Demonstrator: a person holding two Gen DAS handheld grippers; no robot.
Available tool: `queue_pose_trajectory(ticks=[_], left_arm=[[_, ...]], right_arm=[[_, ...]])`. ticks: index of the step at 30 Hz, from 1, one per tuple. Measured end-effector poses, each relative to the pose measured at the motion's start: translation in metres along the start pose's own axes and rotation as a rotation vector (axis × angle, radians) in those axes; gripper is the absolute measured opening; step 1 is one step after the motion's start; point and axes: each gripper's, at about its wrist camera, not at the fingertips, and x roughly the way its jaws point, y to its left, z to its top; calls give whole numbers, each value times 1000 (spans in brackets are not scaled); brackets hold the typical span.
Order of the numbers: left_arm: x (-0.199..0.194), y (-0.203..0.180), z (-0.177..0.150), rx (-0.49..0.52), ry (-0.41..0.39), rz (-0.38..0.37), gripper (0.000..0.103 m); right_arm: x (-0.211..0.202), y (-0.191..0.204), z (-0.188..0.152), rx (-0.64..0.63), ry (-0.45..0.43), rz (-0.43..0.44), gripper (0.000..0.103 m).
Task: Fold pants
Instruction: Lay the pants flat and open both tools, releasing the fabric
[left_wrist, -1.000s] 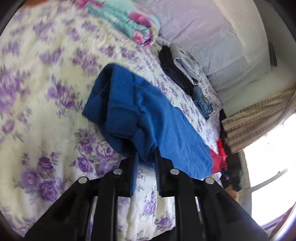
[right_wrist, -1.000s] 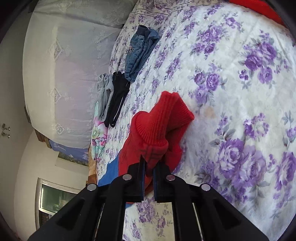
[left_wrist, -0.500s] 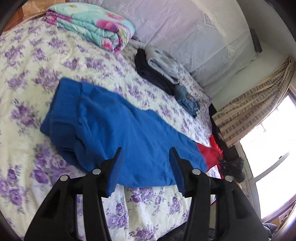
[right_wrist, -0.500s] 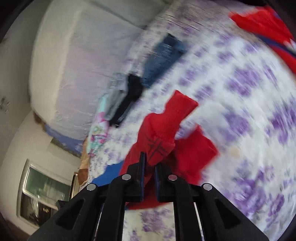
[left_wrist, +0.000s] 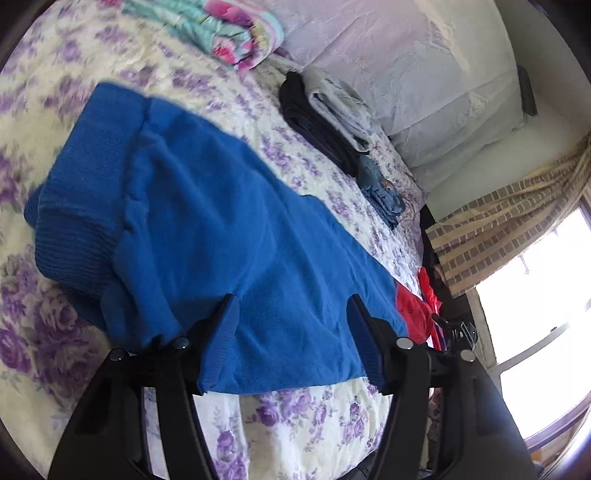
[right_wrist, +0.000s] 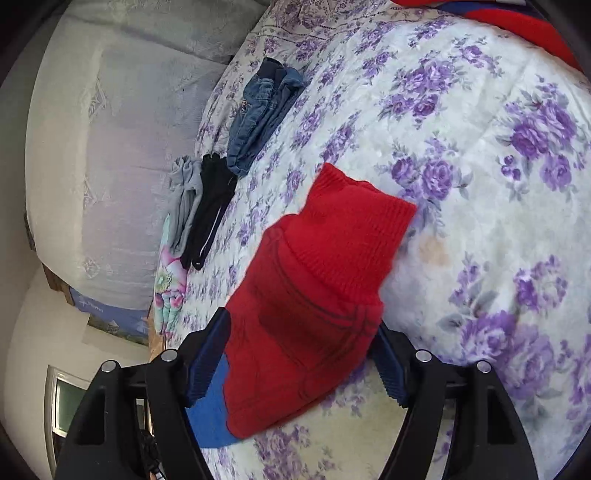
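The pants lie on the floral bedspread (left_wrist: 122, 62), blue at the waist end (left_wrist: 207, 229) and red at the cuff end (right_wrist: 314, 291). In the left wrist view the ribbed blue waistband (left_wrist: 85, 177) is at the left and a bit of the red end (left_wrist: 412, 312) shows at the right. My left gripper (left_wrist: 291, 328) is open and empty just over the blue fabric's near edge. My right gripper (right_wrist: 301, 354) is open, its jaws standing on either side of the red leg, whose ribbed cuff (right_wrist: 354, 229) points away.
Folded clothes lie along the far side of the bed: jeans (right_wrist: 258, 118), a black garment (right_wrist: 210, 206), a grey one (right_wrist: 183, 192) and a floral blanket (left_wrist: 221, 33). A pale headboard (left_wrist: 424, 74), a curtain (left_wrist: 509, 229) and a window (left_wrist: 546, 332) are at the right.
My left gripper let go of the blue fabric about half a second ago and stays open. My right gripper has just let go of the red leg, which now lies flat on the bed.
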Motion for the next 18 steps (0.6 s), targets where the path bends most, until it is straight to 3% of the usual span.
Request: queue_pose_trajectory(ticks=[1, 2, 6, 8, 10, 11, 12, 14, 16, 18], left_arm=[[2, 4, 1, -17, 3, -5, 57], [1, 6, 1, -24, 4, -7, 56], [0, 12, 1, -38, 9, 2, 44], [1, 15, 1, -38, 11, 0, 42], [1, 16, 1, -45, 12, -5, 41], [-1, 14, 1, -39, 11, 3, 41], [-5, 8, 0, -22, 0, 28, 42], [-16, -6, -2, 27, -32, 64, 47], [-28, -21, -2, 81, -69, 71, 55], [-29, -36, -1, 128, -86, 51, 61]], right_arm=[[0, -2, 0, 17, -6, 25, 25], [-4, -1, 0, 28, -20, 60, 20], [-24, 14, -4, -78, -72, 38, 19], [-16, -11, -2, -31, -11, -25, 19], [-12, -32, -1, 7, 44, 15, 18], [-18, -30, -1, 5, 52, 18, 21], [-31, -27, 1, 14, 38, 2, 32], [-66, -23, 8, 23, -61, -14, 49], [-105, -12, 15, -3, -191, -59, 49], [-109, 16, 22, -100, -192, -17, 49]])
